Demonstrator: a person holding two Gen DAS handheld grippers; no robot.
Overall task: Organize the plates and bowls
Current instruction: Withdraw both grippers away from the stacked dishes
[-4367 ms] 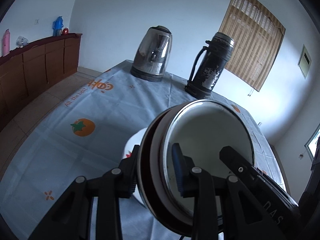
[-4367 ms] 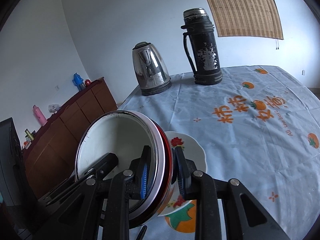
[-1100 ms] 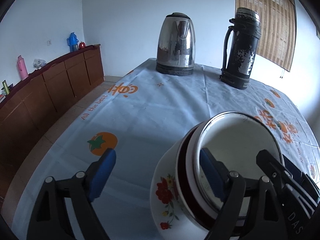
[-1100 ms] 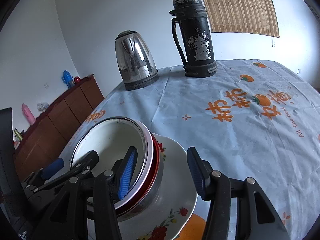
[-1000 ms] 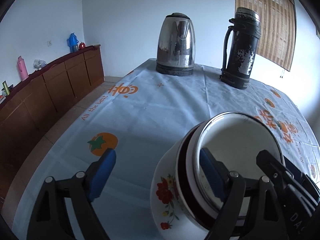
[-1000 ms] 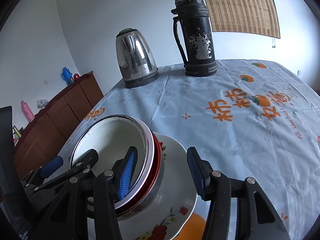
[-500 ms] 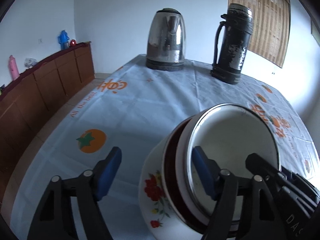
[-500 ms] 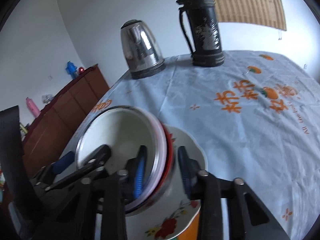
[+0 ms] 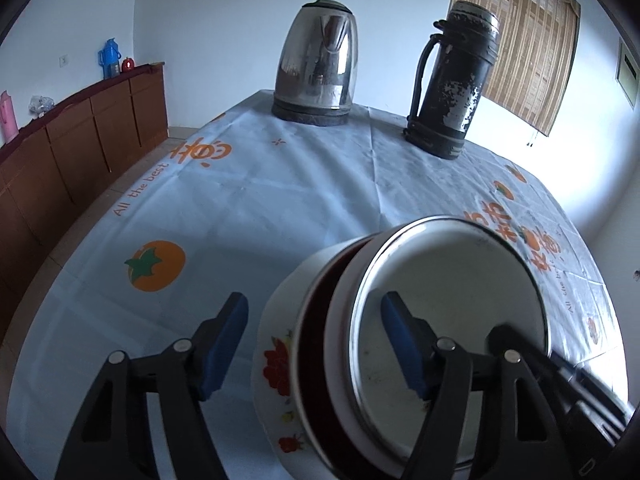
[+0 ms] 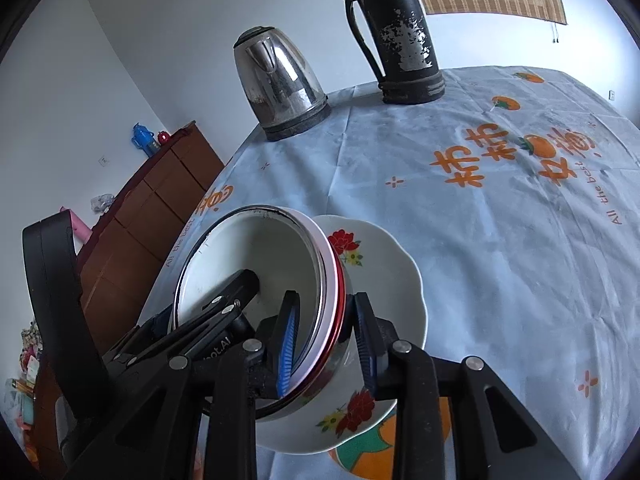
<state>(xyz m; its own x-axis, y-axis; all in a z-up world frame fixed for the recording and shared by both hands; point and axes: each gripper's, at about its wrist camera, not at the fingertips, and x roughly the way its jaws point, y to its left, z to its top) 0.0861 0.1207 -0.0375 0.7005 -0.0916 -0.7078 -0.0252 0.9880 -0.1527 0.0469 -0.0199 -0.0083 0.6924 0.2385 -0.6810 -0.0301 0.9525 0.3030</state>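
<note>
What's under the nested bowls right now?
The nested bowls, clamped at the rim by the right tool, sit tilted on the flowered plate. The plate's centre and the cloth beneath are covered.

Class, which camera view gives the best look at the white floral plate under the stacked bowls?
The right wrist view: the white floral plate shows its scalloped rim, inner face and red flowers beside the stacked bowls. The left wrist view shows only a curved strip of the plate's edge, the rest hidden behind the bowls.
</note>
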